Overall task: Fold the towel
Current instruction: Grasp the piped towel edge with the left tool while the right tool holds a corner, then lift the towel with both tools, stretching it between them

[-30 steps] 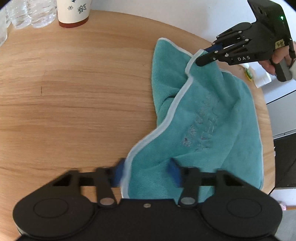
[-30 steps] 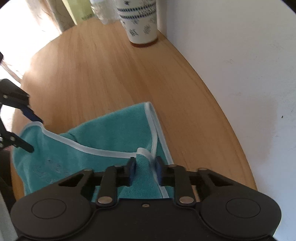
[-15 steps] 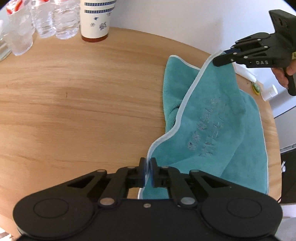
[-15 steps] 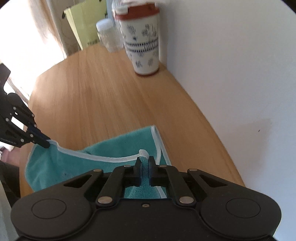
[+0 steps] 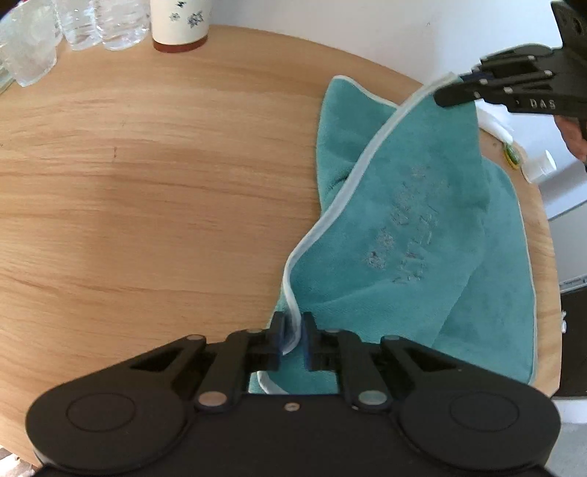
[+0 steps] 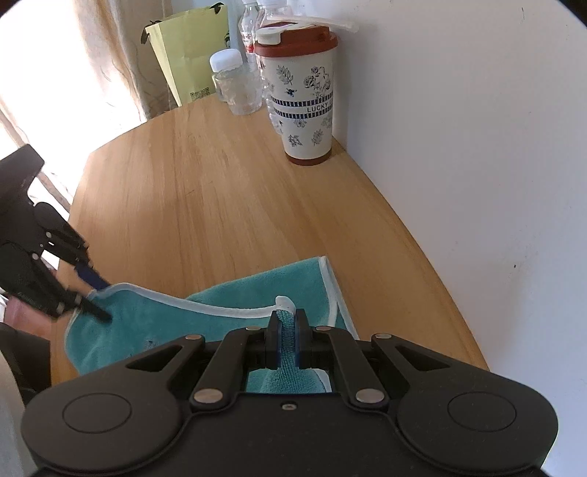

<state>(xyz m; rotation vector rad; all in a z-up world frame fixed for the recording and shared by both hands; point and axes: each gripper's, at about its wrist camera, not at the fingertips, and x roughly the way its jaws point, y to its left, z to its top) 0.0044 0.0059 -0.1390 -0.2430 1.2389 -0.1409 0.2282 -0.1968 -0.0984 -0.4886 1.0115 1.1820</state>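
Observation:
A teal towel (image 5: 414, 235) with a pale trim lies on the right side of a round wooden table (image 5: 146, 176). My left gripper (image 5: 292, 334) is shut on the towel's trimmed near corner. The right gripper (image 5: 449, 90) shows at the upper right of the left wrist view, pinching the far corner and holding it above the table. In the right wrist view the right gripper (image 6: 285, 332) is shut on a bunched piece of towel (image 6: 205, 323), and the left gripper (image 6: 96, 298) grips the corner at the left. The trimmed edge hangs stretched between both grippers.
A floral tumbler (image 6: 300, 96) with a brown lid stands by the white wall, with clear plastic bottles (image 5: 99, 22) beside it. A yellow-green paper bag (image 6: 187, 55) stands behind them. Small white items (image 5: 539, 167) lie at the table's right edge. A hand (image 5: 574, 132) holds the right gripper.
My left gripper closed on the towel's near corner. The right gripper lifted its corner off the table, so the trimmed edge now stretches between them.

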